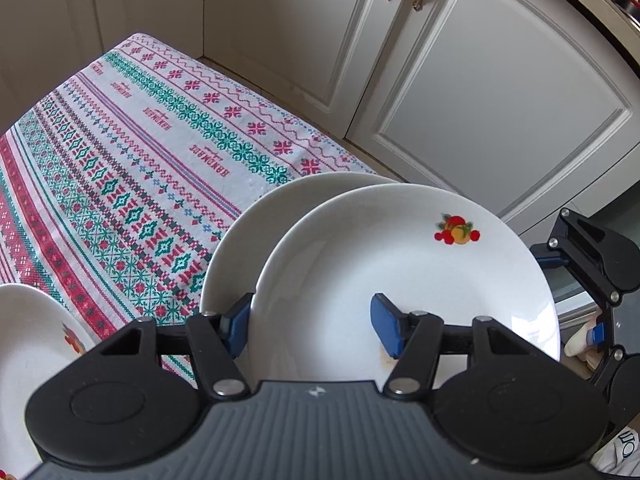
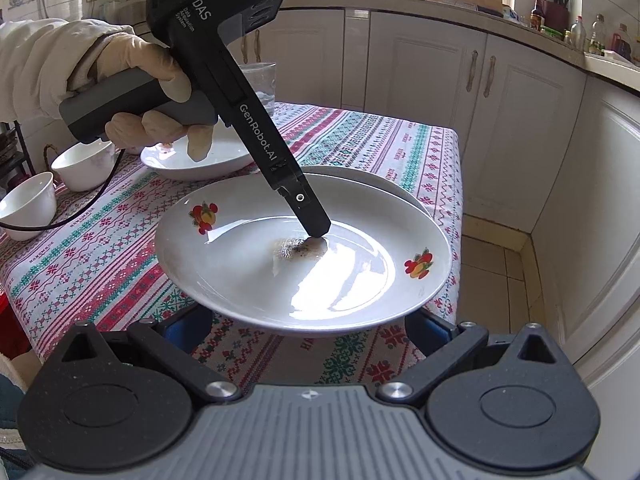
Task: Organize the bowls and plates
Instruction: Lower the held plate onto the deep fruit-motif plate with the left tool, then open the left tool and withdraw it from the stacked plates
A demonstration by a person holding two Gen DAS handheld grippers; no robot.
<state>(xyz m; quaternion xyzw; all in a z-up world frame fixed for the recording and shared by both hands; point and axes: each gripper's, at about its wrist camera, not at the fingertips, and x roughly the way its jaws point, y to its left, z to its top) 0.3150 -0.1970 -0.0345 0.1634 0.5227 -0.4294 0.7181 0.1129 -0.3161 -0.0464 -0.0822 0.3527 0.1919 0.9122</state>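
Observation:
A white plate [image 1: 400, 264] with fruit decals and a brown smear in its middle [image 2: 300, 248] hangs tilted just above the tablecloth. My left gripper [image 1: 311, 328] is shut on its wall, one blue pad inside the well and the other outside the rim. From the right wrist view, the left gripper [image 2: 318, 230] comes down over the far rim, held by a gloved hand [image 2: 132, 80]. My right gripper [image 2: 306, 324] is open, its fingers spread wide under the plate's near rim. A second white plate [image 1: 236, 240] lies on the table, partly under the held one.
A third decorated plate [image 2: 192, 164] lies further back, with two white bowls [image 2: 80, 168] [image 2: 28, 204] and a glass [image 2: 260, 80] nearby. The patterned tablecloth [image 1: 120, 160] ends at the table edge [image 2: 460, 208] by cream cabinet doors [image 1: 500, 100] and tiled floor.

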